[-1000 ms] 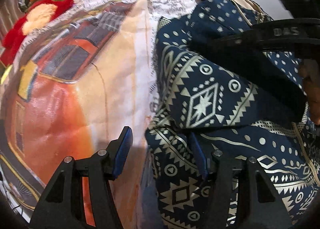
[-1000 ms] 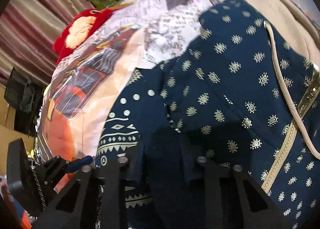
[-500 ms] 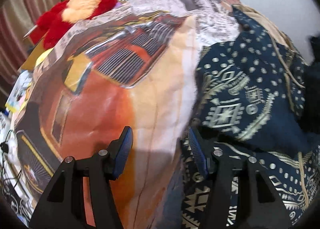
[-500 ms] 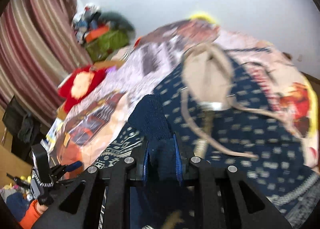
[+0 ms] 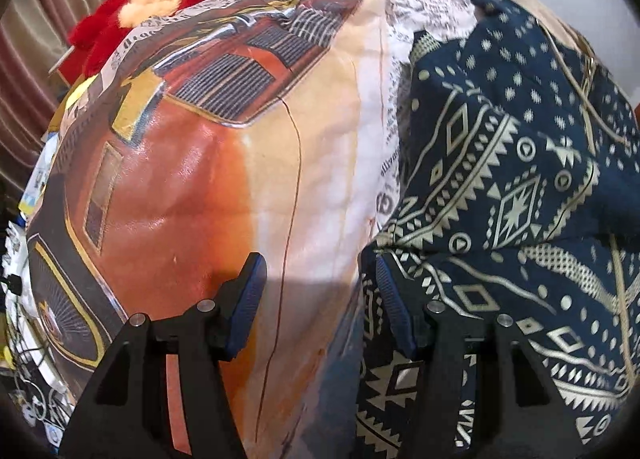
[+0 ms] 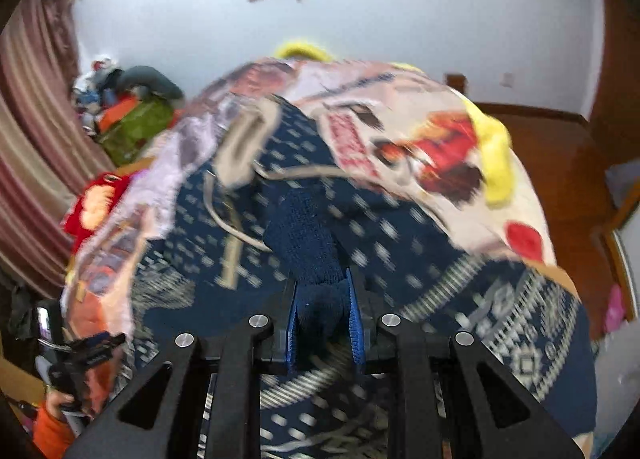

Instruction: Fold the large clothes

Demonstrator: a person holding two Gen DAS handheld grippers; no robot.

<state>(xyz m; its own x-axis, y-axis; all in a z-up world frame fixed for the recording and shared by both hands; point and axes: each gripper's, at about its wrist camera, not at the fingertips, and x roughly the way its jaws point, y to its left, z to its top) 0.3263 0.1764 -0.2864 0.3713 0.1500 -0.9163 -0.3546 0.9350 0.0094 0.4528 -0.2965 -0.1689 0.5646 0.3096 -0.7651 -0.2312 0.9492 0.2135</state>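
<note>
A navy hoodie with a cream geometric pattern (image 5: 512, 195) lies on a bed covered by a car-print sheet (image 5: 192, 187). My left gripper (image 5: 316, 295) is open and low over the sheet at the hoodie's left edge; its right finger (image 5: 390, 299) touches the hem. My right gripper (image 6: 324, 311) is shut on the hoodie's navy ribbed cuff (image 6: 310, 243), holding the sleeve raised above the hoodie body (image 6: 400, 259). The beige hood lining and drawstrings (image 6: 244, 143) show at the far end. The right wrist view is motion-blurred.
A red and cream plush toy (image 5: 148, 7) lies at the bed's far left. A pile of clutter (image 6: 128, 115) and a striped curtain (image 6: 32, 131) are beyond it. A yellow pillow (image 6: 496, 155) edges the bed. Wooden floor (image 6: 560, 163) is to the right.
My right gripper has lifted the sleeve cuff up and back, so its view rose from the fabric to the whole bed. My left gripper drew back slightly and stayed open.
</note>
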